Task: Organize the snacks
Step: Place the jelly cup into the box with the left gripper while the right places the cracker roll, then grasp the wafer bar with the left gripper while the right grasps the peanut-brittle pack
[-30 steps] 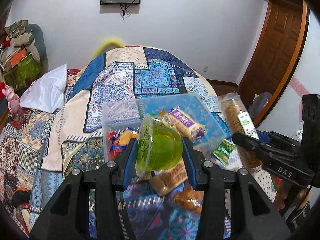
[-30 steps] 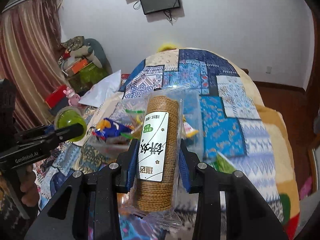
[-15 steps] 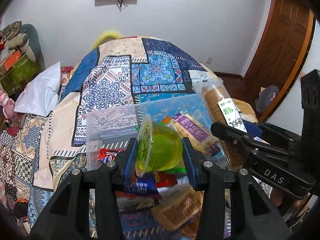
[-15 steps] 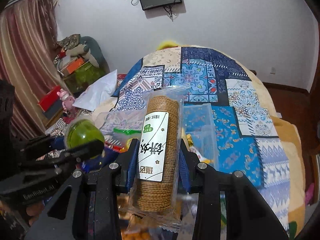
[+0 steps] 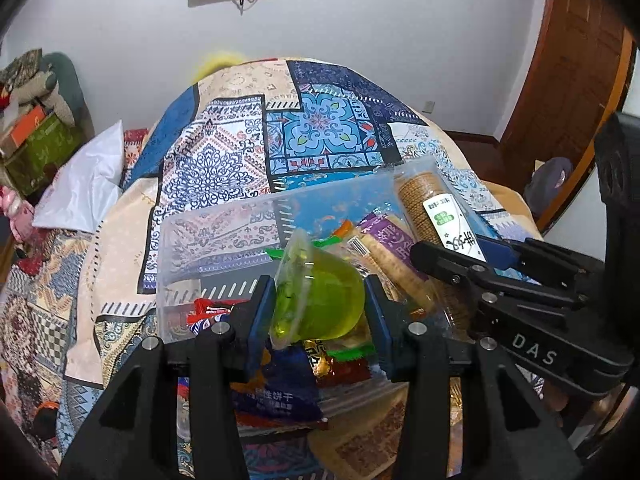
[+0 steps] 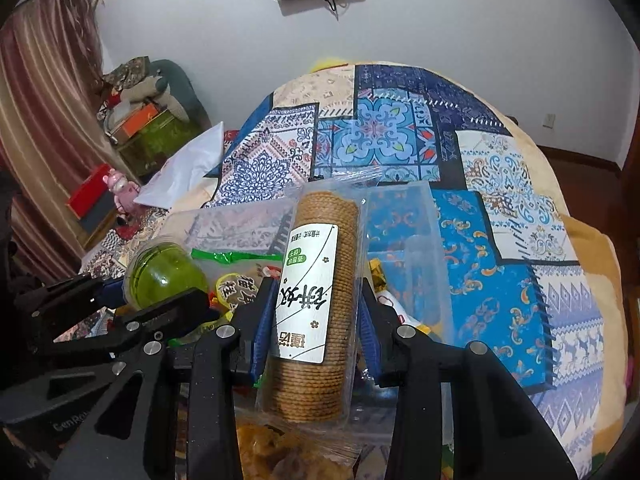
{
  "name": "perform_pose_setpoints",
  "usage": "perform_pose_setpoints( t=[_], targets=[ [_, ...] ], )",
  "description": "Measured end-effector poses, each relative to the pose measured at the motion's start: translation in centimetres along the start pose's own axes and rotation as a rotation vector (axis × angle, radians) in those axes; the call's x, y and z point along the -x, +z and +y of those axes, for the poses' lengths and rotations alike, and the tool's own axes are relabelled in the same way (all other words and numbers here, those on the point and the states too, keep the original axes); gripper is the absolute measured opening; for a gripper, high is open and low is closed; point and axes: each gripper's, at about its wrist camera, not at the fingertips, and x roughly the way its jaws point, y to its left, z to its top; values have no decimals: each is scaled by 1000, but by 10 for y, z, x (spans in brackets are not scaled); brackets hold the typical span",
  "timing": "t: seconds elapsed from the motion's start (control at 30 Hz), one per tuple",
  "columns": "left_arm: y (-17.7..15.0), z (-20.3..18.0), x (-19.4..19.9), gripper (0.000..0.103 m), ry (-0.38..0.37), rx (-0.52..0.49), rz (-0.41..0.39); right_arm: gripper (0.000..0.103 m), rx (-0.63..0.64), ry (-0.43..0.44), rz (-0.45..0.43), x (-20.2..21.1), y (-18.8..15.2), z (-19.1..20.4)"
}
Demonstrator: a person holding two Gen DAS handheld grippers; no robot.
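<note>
A green jelly cup (image 5: 320,304) lies on its side between the blue pads of my left gripper (image 5: 318,290), which is shut on it. It hangs over a clear plastic box (image 5: 224,216) that holds several wrapped snacks. My right gripper (image 6: 316,296) holds a tall pack of round biscuits (image 6: 316,300) with a white label; its jaws are opening, and the pack still stands between the pads over the box's right half (image 6: 400,208). In each view the other gripper shows from the side: the biscuit pack (image 5: 424,208) at right, the jelly cup (image 6: 160,276) at left.
The box rests on a bed with a blue patchwork quilt (image 5: 320,132). More snack packets (image 5: 360,440) lie on the quilt in front of the box. A white pillow (image 5: 84,184) and stacked boxes (image 6: 140,132) sit at left, a wooden door (image 5: 568,80) at right.
Both grippers have moved forward and down, so the jelly cup and the biscuit pack now hang over the box. The right gripper's pads stand slightly wider around the pack.
</note>
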Motion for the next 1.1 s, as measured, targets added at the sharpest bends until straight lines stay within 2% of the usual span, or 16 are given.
perform_pose_setpoints(
  t=[0.17,0.5,0.6,0.87,0.9,0.93,1.0,1.1],
  targets=[
    [0,-8,11,46,17,-35,-20,39,3,-8,0,5,0,-2],
    [-4,-4,45,48,-9,29,-33,42,48,-30,-49,49,-6,0],
    [-11,-2,54,53,-4,38,-27,43,44,-35,-60,66,-12,-5],
    [-47,4,68,59,-3,76,24,47,39,-42,-44,90,-39,-12],
    [-53,5,69,60,-3,81,32,50,38,-38,-37,90,-43,-12],
    [-58,6,69,60,-3,84,40,59,33,-31,-28,90,-48,-12],
    [-70,9,67,60,-3,90,61,69,19,-22,-23,89,-57,-12],
    [-85,13,63,60,-11,102,94,71,5,-3,0,80,-68,-9]
  ],
)
